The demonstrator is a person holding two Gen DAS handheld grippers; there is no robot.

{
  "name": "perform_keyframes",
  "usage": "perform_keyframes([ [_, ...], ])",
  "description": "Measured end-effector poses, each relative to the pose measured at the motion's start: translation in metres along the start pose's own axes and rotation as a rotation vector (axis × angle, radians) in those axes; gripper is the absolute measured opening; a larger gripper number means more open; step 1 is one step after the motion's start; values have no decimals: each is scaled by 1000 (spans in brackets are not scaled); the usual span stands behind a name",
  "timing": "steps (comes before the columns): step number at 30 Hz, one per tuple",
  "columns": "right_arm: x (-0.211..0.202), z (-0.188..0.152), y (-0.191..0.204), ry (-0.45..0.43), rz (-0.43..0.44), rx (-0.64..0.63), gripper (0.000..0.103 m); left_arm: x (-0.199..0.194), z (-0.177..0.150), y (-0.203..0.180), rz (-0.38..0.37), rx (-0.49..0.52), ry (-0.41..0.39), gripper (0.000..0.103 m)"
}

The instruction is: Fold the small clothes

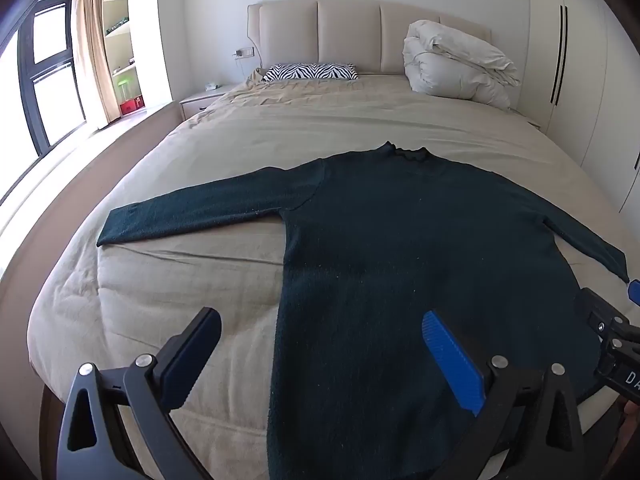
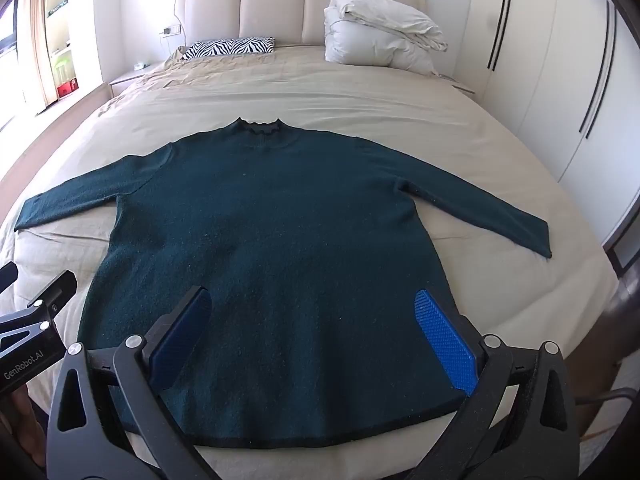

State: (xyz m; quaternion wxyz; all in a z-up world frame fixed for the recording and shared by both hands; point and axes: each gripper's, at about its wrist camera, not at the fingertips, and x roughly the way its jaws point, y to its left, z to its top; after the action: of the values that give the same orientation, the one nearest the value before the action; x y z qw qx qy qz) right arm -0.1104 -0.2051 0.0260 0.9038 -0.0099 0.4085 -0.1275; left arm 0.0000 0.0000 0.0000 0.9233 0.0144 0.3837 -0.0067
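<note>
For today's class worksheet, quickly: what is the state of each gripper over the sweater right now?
Left gripper: open, holding nothing, above the dark green sweater.
Right gripper: open, holding nothing, above the sweater's lower part.

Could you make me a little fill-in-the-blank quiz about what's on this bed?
1. The dark green sweater lies flat with both ___ spread outward.
2. The pillow by the headboard has a ___ pattern.
3. The white duvet is bundled up on the beige bed, to the ___ of that pillow.
4. The left gripper and right gripper both have their jaws ___.

Missing words: sleeves; zebra; right; open
</note>
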Motion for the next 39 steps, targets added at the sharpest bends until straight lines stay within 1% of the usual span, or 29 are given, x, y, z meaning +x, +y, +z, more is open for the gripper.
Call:
perform_keyframes([
  [1, 0, 0, 0, -1, 2, 1, 103, 0, 0, 0, -2, -4, 10, 103],
  [14, 0, 1, -1, 1, 4, 4, 103, 2, 4, 0, -3, -2, 13, 103],
  [39, 3, 0, -1, 6, 10, 18, 103, 1, -2, 1, -9, -6, 18, 103],
])
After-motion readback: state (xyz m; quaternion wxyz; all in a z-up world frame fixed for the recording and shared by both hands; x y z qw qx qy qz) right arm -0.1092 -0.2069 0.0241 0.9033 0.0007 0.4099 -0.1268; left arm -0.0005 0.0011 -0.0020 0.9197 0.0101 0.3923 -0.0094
